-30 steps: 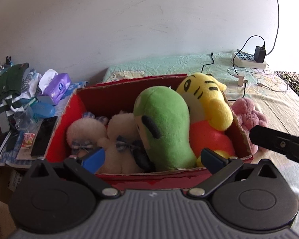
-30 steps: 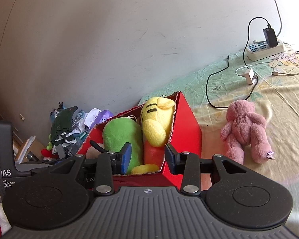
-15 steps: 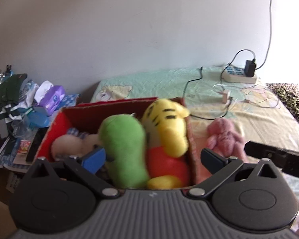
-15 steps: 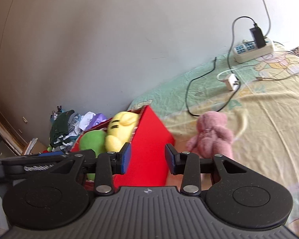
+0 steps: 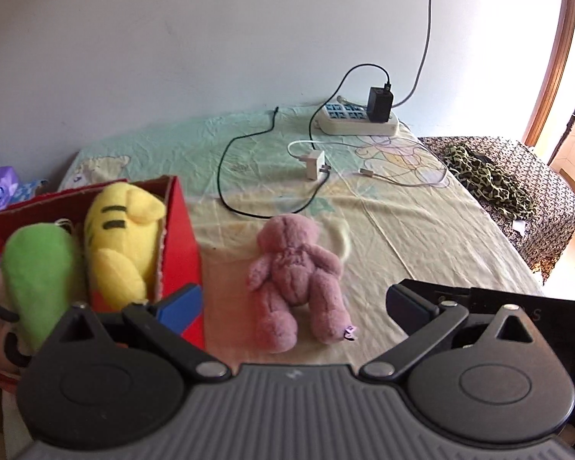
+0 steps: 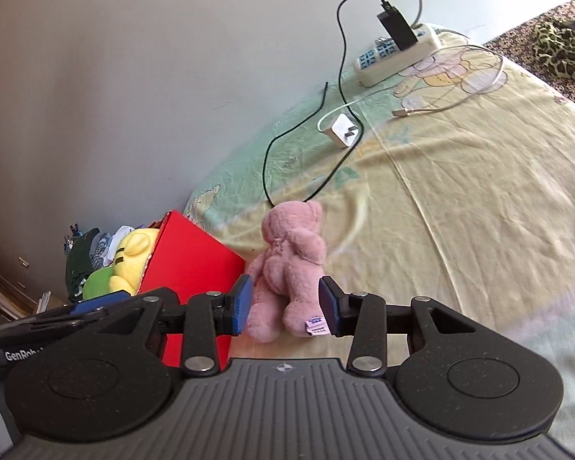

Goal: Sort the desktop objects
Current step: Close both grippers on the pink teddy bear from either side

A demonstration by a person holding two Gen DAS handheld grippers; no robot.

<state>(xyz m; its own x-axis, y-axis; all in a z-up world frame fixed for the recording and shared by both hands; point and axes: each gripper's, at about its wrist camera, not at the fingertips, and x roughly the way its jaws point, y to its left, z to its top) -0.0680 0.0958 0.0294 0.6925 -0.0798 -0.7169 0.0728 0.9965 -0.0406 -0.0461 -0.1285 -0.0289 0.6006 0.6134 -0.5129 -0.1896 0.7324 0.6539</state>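
While a pale yellow-and-green cartoon-print bedsheet (image 6: 460, 199) spreads under everything, an open red cardboard box (image 5: 182, 230) sits on it holding a yellow striped plush toy (image 5: 119, 241) and a green plush toy (image 5: 38, 268). Just beside the box lies a pink plush teddy bear (image 6: 291, 253), its legs between the parted fingers of the right gripper (image 6: 285, 306), untouched. Spread wide, the left gripper (image 5: 295, 306) hovers before the bear.

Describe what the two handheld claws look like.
Both look alike: a ribbed grey body, two round black discs, black linkage arms with silver pivots, and blue pads. This holds for the left claw and the right claw. White "GenRob" lettering marks the left one's side.
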